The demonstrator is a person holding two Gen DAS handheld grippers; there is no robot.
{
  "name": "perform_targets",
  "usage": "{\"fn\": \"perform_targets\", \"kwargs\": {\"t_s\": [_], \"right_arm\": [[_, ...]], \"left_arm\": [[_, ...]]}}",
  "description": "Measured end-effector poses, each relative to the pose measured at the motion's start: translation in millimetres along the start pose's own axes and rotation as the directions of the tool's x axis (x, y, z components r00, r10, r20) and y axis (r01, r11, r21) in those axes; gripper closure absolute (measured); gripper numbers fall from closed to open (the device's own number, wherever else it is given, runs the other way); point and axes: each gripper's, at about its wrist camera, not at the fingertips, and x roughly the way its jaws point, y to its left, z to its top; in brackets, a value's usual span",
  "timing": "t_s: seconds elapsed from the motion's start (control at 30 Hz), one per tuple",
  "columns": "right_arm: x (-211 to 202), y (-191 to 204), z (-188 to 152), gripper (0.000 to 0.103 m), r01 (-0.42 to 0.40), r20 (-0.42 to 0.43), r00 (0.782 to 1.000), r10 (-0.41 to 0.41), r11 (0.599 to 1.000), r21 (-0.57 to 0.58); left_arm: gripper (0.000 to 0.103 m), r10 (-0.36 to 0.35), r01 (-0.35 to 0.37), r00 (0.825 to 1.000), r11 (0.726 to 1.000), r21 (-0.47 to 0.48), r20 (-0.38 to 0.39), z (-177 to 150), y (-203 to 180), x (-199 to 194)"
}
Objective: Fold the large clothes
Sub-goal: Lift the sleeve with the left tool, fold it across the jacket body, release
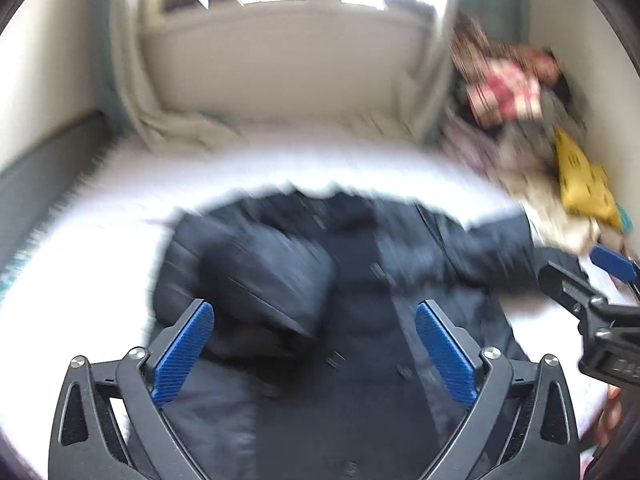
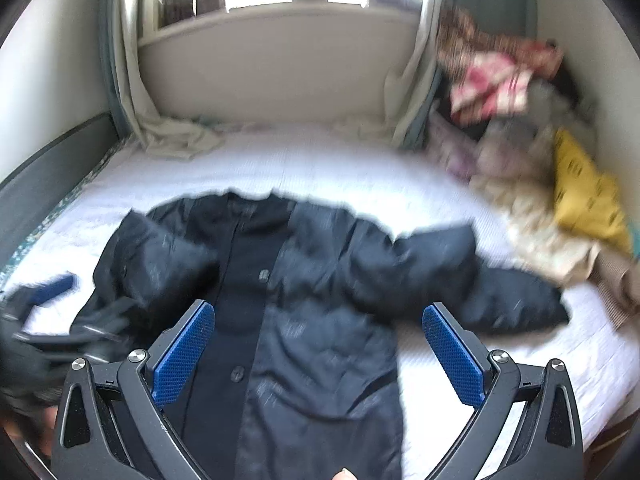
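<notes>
— Where's the coat (image 2: 304,300)?

— Flat on the white bed (image 2: 320,168), front up, filling the middle and lower part of both views. In the right-wrist view one sleeve (image 2: 472,280) runs out to the right; the other looks folded in over the chest at left. Both pictures are smeared, so I can't read the fine detail.

— And your grippers?

— Both spread wide, holding nothing. My left gripper (image 1: 314,350) hangs over the coat's front, my right gripper (image 2: 318,354) over the front near that outstretched sleeve.

— How do you think it will handle?

— It looks padded, with a smooth dark shell, so I judge it bulky, soft and a bit slippery. It should flop rather than hold a crease, and the padding will likely spring back. Heavy for a pinch, I'd guess.

— Where would you take hold?

— At the sleeve near its cuff, lower right of the right-wrist view, pinching a thick fold so the shell doesn't slide out. For the body, the hem or a shoulder seam. I'd keep clear of the clothes pile (image 2: 520,128) at the upper right.
</notes>
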Motion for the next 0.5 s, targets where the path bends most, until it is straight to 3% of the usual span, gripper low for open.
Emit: {"fn": "perform_targets", "kwargs": {"t_s": [0.1, 0.17, 0.23, 0.27, 0.37, 0.5], "right_arm": [[-18.5, 8.1, 3.2, 0.000, 0.042, 0.103, 0.994, -0.039, 0.999, -0.031], [-25.2, 12.4, 4.8, 0.000, 0.014, 0.131, 0.991, -0.007, 0.999, -0.048], [-26.0, 16.2, 5.8, 0.000, -0.043, 0.122, 0.991, 0.049, 0.998, -0.052], [-24.9, 18.4, 6.2, 0.000, -0.076, 0.106, 0.991, 0.082, 0.995, -0.057], [-21.0, 27.6, 5.1, 0.000, -0.105, 0.083, 0.990, 0.110, 0.992, -0.069], [-21.2, 41.9, 5.5, 0.000, -0.099, 0.104, 0.989, 0.108, 0.991, -0.088]], "left_arm": [[0.001, 0.068, -0.061, 0.988, 0.997, -0.048, 0.138, 6.2, 19.8, -34.7], [0.000, 0.122, -0.102, 0.958, 0.991, -0.091, 0.258, 8.6, 32.2, -56.8], [0.000, 0.162, -0.126, 0.931, 0.984, -0.130, 0.328, 11.2, 42.7, -70.5], [0.000, 0.165, -0.123, 0.926, 0.982, -0.141, 0.340, 13.6, 48.1, -73.5], [0.000, 0.152, -0.106, 0.936, 0.981, -0.160, 0.317, 19.8, 67.6, -70.8], [0.000, 0.211, -0.166, 0.941, 0.969, -0.182, 0.265, 22.3, 95.4, -64.9]]}}
